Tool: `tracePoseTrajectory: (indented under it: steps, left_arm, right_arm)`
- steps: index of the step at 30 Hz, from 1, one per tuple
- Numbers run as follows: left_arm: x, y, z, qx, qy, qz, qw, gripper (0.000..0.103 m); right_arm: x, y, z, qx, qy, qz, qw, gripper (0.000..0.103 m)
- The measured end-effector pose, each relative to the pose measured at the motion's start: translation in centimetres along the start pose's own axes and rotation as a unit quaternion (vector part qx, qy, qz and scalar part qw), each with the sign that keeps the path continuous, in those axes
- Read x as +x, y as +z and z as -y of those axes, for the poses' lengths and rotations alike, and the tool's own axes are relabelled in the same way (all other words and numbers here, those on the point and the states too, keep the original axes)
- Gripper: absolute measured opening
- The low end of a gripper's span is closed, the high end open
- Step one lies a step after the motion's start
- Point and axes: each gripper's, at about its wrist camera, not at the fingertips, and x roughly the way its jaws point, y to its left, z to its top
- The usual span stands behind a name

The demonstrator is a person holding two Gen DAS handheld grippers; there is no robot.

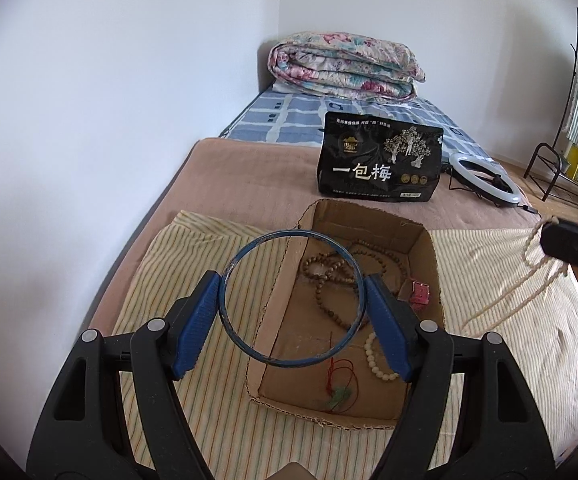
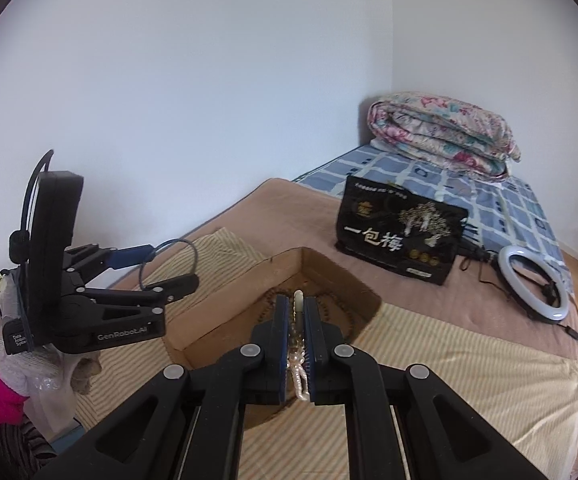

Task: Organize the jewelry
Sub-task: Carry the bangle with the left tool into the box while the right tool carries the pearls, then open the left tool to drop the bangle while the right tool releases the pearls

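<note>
Here: cardboard box (image 1: 421,248) on striped cloth (image 1: 209,400), bed against white wall (image 1: 109,100).

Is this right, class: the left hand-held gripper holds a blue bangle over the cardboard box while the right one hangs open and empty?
Not quite. The right hand-held gripper is shut on a pearl strand, as the right wrist view shows. The rest stands: the left hand-held gripper holds the blue bangle over the cardboard box.
</note>
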Motion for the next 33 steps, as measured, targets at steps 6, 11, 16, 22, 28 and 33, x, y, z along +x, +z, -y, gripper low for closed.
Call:
tracePoseTrajectory:
  steps: [6, 11, 16, 22, 28, 33]
  left_arm:
    - [1.2, 0.1, -0.2, -0.001, 0.006, -0.004, 1.0, 0.074]
    - [1.9, 0.3, -0.1, -0.007, 0.004, -0.006, 0.9999, 0.074]
    - [2.5, 0.3, 0.3, 0.0, 0.007, -0.01, 0.9999, 0.074]
    - [3.2, 0.4, 0.7, 0.001, 0.003, -0.015, 0.9999, 0.074]
    - [3.9, 0.4, 1.4, 0.011, 0.003, -0.02, 0.9997, 0.074]
    - [4.4, 0.6, 1.8, 0.012, 0.002, -0.025, 0.9996, 0.074]
  right_arm:
    - [2.0, -0.8, -0.9, 0.003, 0.023, -0.018, 1.0, 0.004]
    - [3.6, -2.1, -1.3, 0.002, 0.036, -0.042, 0.998, 0.004]
    - [4.8, -2.8, -1.3, 0.008, 0.05, -0.058, 0.997, 0.004]
    - [6.3, -4.0, -1.2, 0.017, 0.061, -0.081, 0.995, 0.005]
    - [7.0, -5.2, -1.2, 0.019, 0.064, -0.095, 0.993, 0.006]
    - [7.4, -5.7, -1.4, 0.019, 0.059, -0.102, 0.993, 0.025]
